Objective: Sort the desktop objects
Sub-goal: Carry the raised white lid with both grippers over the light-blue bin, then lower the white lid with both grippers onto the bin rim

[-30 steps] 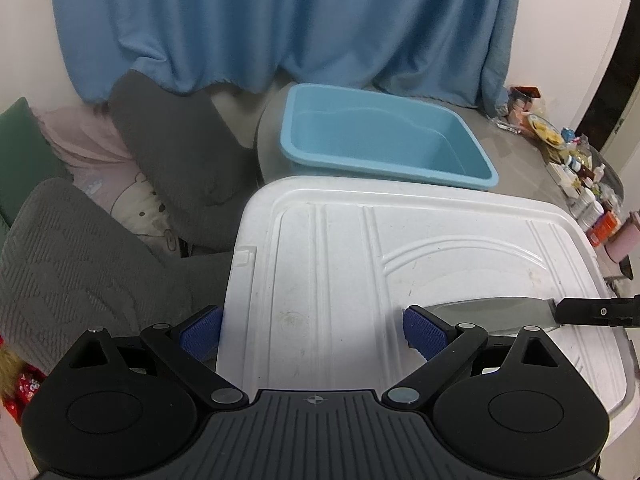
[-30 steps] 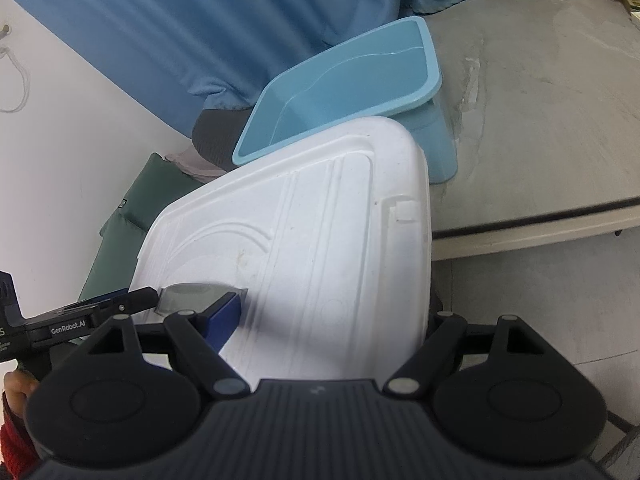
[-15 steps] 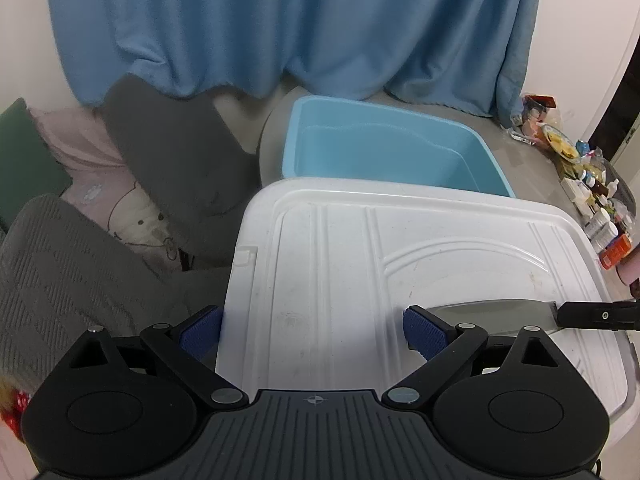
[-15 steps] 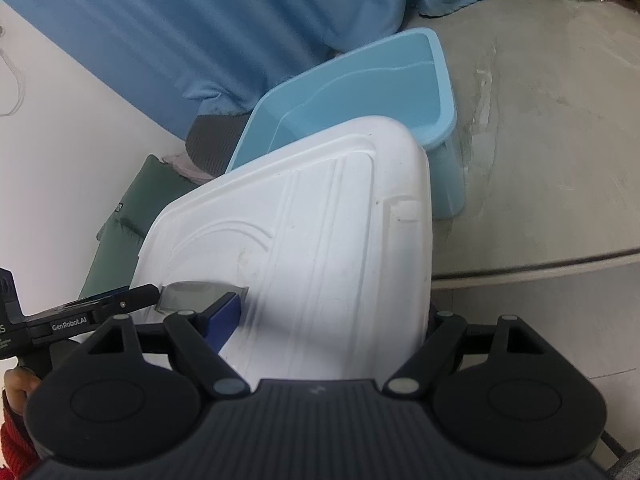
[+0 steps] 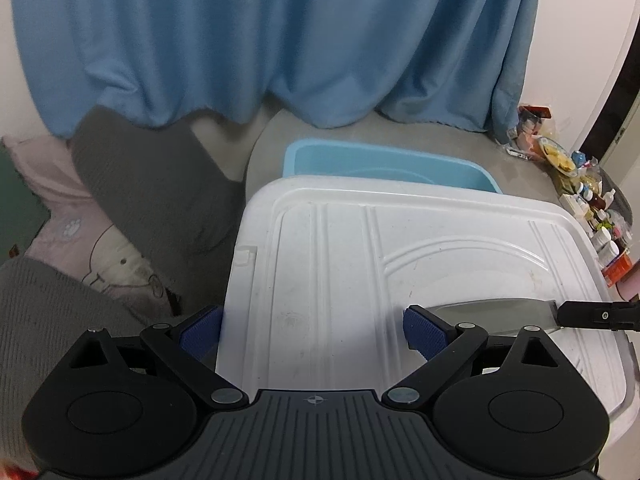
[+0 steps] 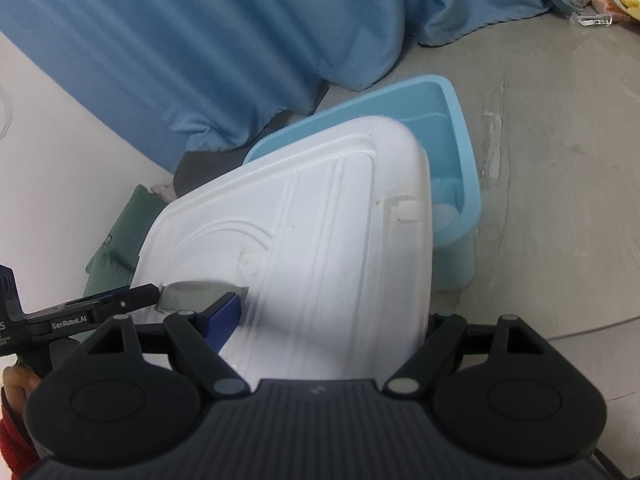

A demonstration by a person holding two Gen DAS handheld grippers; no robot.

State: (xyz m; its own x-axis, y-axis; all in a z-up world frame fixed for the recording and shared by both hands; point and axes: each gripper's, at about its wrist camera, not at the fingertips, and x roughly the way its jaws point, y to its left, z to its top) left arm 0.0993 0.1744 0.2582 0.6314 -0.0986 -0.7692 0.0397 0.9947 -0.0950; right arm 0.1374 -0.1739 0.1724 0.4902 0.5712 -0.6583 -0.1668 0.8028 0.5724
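Both grippers hold a large white plastic lid (image 5: 360,280) by its near edges, one at each corner; it also shows in the right wrist view (image 6: 320,248). My left gripper (image 5: 312,332) is spread wide with one blue pad (image 5: 420,330) on top of the lid and the other (image 5: 200,328) off its left edge. My right gripper (image 6: 332,316) grips the same way; only its left pad (image 6: 224,314) shows. The lid partly covers a light blue bin (image 5: 384,162), which also shows in the right wrist view (image 6: 452,152), on the grey table (image 6: 560,160).
A blue curtain (image 5: 280,40) hangs behind. Grey and pink cushions (image 5: 140,184) lie at the left. Small bottles and snacks (image 5: 592,208) crowd the table's right edge. The other gripper's metal finger (image 5: 496,310) crosses the lid.
The lid has been carried forward and up over the blue bin, which is now largely covered. Both grippers kept their hold.
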